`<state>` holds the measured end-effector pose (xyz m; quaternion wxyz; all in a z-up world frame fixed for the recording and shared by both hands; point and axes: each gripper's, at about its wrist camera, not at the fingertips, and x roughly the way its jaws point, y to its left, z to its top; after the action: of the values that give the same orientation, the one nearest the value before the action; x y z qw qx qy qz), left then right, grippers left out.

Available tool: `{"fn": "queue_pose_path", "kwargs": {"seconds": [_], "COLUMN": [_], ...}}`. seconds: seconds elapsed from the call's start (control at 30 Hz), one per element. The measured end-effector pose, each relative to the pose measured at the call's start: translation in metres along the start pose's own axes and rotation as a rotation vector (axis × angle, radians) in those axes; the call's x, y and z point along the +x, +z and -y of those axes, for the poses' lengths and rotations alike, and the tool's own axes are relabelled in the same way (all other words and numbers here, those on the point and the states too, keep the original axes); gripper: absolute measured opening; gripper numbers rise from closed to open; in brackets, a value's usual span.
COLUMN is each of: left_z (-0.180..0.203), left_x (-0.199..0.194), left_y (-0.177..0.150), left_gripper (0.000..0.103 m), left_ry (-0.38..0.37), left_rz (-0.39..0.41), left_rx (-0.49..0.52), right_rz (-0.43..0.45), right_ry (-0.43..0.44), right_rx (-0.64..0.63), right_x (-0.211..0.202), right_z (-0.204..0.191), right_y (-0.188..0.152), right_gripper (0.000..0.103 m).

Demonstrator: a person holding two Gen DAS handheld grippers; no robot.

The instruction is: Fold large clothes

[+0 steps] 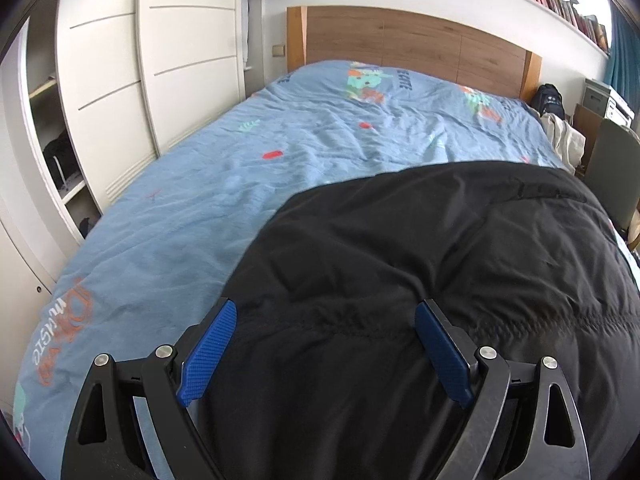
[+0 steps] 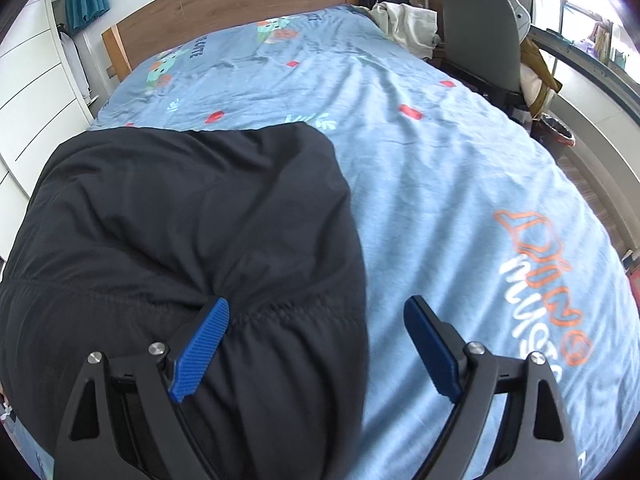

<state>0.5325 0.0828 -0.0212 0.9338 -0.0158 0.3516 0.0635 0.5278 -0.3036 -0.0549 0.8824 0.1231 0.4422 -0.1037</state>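
A large black padded garment (image 1: 420, 280) lies folded in a bulky heap on the blue printed bed cover (image 1: 200, 208). My left gripper (image 1: 324, 312) is open, its blue pads straddling the garment's left part just above the fabric. In the right wrist view the same garment (image 2: 180, 220) fills the left half. My right gripper (image 2: 316, 312) is open over the garment's right edge, its left pad (image 2: 200, 348) against the black fabric and its right pad over the bed cover (image 2: 460, 180).
White wardrobe doors (image 1: 120, 92) run along the bed's left side. A wooden headboard (image 1: 420, 40) stands at the far end. A grey chair (image 2: 480, 28) with clothes and a dark bin (image 2: 556, 132) stand to the bed's right.
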Motion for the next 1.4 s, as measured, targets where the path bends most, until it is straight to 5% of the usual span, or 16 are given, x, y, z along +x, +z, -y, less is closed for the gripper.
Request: {"fn": "queue_pose_path", "kwargs": {"seconds": [0.8,1.4], "left_z": [-0.043,-0.057], "left_x": [-0.073,-0.047], "left_y": [-0.012,-0.025], "left_gripper": [0.095,0.099], "left_ry": [0.018,0.003], "left_rz": [0.07,0.007], "left_rx": [-0.023,-0.036], "right_rz": [0.019,-0.034], "right_ry": [0.032,0.095], "right_rx": [0.014,0.045], "right_x": [-0.087,-0.059], "right_z": [0.01,0.007], "right_y": [-0.029,-0.036], "right_gripper": [0.089,0.101]}}
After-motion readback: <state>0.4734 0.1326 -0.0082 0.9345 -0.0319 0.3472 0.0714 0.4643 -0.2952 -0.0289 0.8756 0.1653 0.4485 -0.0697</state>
